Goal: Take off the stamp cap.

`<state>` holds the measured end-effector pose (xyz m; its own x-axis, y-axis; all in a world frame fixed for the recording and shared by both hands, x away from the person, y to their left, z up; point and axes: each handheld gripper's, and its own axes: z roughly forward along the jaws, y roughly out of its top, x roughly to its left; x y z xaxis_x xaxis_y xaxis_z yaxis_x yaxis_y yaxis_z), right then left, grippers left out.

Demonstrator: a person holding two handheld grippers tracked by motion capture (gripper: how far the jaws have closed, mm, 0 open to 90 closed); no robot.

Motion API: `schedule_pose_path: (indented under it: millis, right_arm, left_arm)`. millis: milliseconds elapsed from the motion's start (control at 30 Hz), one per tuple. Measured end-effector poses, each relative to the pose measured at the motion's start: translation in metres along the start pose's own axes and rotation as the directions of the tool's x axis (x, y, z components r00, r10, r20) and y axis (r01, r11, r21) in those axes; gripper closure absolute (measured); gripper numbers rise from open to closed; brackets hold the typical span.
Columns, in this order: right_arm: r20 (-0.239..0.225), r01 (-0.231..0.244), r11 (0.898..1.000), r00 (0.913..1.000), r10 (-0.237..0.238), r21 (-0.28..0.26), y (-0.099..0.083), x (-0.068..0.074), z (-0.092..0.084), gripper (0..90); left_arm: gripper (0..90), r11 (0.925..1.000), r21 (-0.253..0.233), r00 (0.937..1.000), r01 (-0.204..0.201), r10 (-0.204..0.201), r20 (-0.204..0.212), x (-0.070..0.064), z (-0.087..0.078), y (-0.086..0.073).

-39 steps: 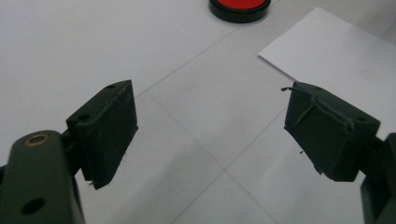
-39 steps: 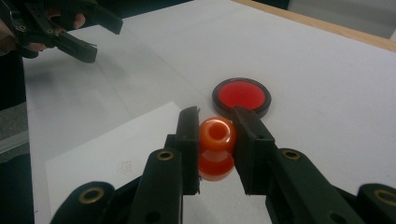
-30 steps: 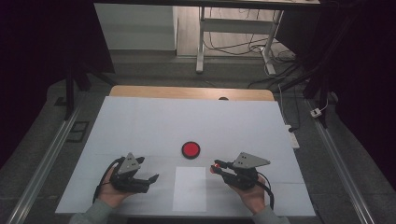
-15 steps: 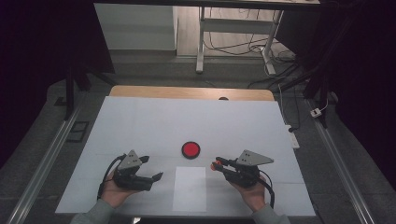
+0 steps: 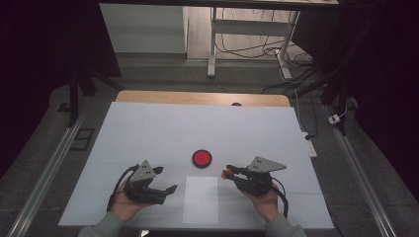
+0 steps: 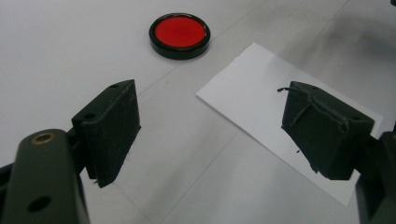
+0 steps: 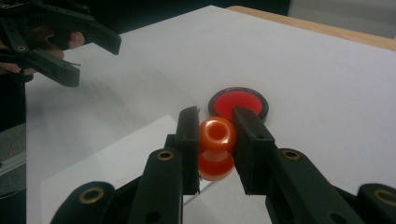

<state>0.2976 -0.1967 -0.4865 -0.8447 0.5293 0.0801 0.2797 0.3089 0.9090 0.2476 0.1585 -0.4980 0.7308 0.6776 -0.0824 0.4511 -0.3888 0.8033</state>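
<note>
Orange spool (image 7: 216,148), lower half jaw-hidden

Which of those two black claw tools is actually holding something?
The right gripper: its jaws are shut on a small orange spool-shaped piece. The left gripper has its jaws wide apart with nothing between them.

Left gripper (image 5: 165,180) at lower left of the high view, cradled from below in the left hand (image 5: 126,205), fingers (image 6: 109,130) spread wide apart and aimed toward frame centre, nothing between them. Right gripper (image 5: 228,172) at lower right, resting on the upturned right hand (image 5: 262,202), pointing left, fingers (image 7: 189,140) drawn close and clamped on a small orange piece (image 7: 216,147). Both forearms entering from the bottom edge, sleeves just visible.
</note>
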Motion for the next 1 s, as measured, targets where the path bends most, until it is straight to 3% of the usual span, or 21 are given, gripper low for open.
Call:
schedule_pose_path:
  millis: [267, 467, 1000]
  right_arm:
    - [0.002, 0.018, 1.0, 0.9998, -0.018, -0.002, 0.002, 0.004, -0.001, 72.2]
    - [-0.005, 0.026, 1.0, 0.9997, -0.026, 0.002, 0.004, 0.005, 0.0, 72.2]
    - [-0.029, 0.045, 0.999, 0.9986, -0.045, 0.006, 0.006, 0.011, 0.009, 72.2]
  left_arm:
    - [19.3, 0.9993, 0.024, 0.9995, -0.027, 0.027, 0.019, -0.01, 0.013, 0.012]
    - [19.3, 0.9989, 0.04, 0.9989, -0.025, 0.024, 0.039, -0.016, 0.025, 0.014]
    - [20.2, 0.9986, 0.025, 0.9977, -0.046, 0.045, 0.051, -0.022, 0.045, 0.029]
